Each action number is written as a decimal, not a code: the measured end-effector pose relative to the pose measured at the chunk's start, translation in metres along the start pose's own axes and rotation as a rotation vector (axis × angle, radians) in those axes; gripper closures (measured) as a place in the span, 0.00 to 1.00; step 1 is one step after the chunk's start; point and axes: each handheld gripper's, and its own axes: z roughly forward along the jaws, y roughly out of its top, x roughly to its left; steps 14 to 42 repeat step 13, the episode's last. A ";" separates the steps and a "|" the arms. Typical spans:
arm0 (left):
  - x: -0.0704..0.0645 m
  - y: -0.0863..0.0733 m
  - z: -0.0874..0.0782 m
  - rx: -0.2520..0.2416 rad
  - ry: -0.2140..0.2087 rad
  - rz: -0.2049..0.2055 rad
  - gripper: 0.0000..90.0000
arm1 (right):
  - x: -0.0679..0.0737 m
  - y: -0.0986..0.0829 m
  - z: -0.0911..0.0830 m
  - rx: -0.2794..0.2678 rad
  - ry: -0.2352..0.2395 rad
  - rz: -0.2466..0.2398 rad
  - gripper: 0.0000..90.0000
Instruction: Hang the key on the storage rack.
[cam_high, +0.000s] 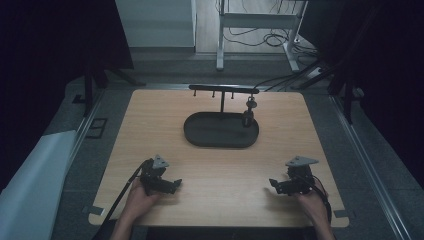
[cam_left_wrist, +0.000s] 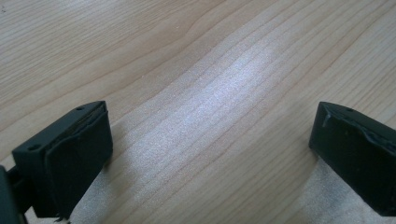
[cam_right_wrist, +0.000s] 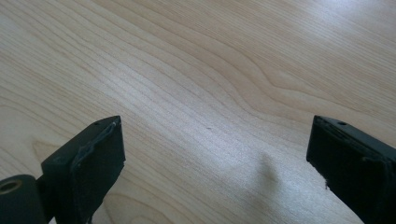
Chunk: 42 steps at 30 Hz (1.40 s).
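A black stand with an oval tray base (cam_high: 221, 130) sits at the table's far middle. Its upright post carries a crossbar (cam_high: 224, 89) with small hooks. A small dark item (cam_high: 248, 116) hangs from the bar's right end, above the tray's right side. My left gripper (cam_high: 176, 185) rests near the table's front left, held in a hand, pointing right. My right gripper (cam_high: 273, 184) rests near the front right, pointing left. In the left gripper view, my left gripper (cam_left_wrist: 212, 149) has its jaws wide apart over bare wood. My right gripper (cam_right_wrist: 217, 163) likewise stands open over wood.
The light wooden table (cam_high: 215, 165) has bare surface between the grippers and the tray. Beyond its far edge stand desk legs with cables (cam_high: 260, 35) on the floor. A white sheet (cam_high: 30, 185) lies off the table's left side. Dark curtains flank both sides.
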 end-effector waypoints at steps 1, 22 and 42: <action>0.000 0.000 0.000 0.000 0.000 -0.001 0.00 | 0.001 -0.002 0.001 -0.005 0.002 0.001 0.05; -0.001 0.000 0.000 0.003 0.000 0.002 0.00 | 0.003 -0.013 0.014 0.034 0.006 -0.027 0.04; -0.001 0.000 0.000 0.003 0.000 0.002 0.00 | 0.003 -0.013 0.014 0.034 0.006 -0.027 0.04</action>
